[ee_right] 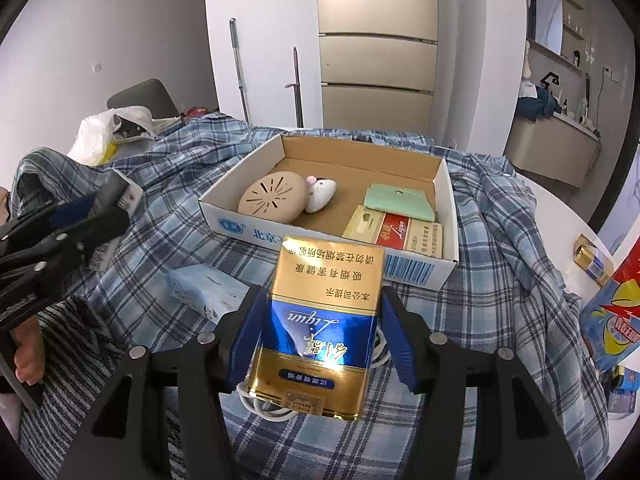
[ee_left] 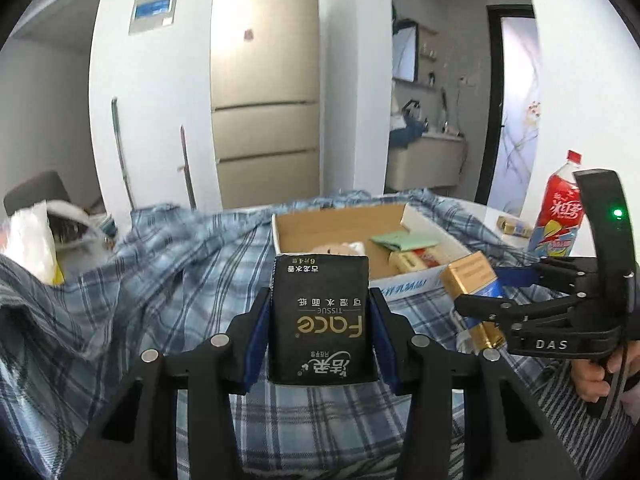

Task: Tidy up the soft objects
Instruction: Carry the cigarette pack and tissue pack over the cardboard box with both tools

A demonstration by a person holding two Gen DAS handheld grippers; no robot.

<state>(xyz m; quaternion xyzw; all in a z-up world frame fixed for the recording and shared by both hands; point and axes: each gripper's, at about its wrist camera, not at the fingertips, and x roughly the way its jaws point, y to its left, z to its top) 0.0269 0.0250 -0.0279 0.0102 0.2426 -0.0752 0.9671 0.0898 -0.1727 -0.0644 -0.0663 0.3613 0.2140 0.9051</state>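
Two packs held up in front of the cardboard box [ee_right: 446, 208], one in each gripper.

On the left, the left gripper [ee_left: 320, 332] clamps the black tissue pack [ee_left: 322, 316] by its two long sides, tilted gently down over the plaid cloth [ee_left: 168, 280]; it looks light and squashy, so a mid-body hold suits it. On the right, the right gripper [ee_right: 322, 334] squeezes the gold and blue pack [ee_right: 320, 328] the same way, pitched more steeply toward the box; glossy wrap, probably slippery and easily dented.
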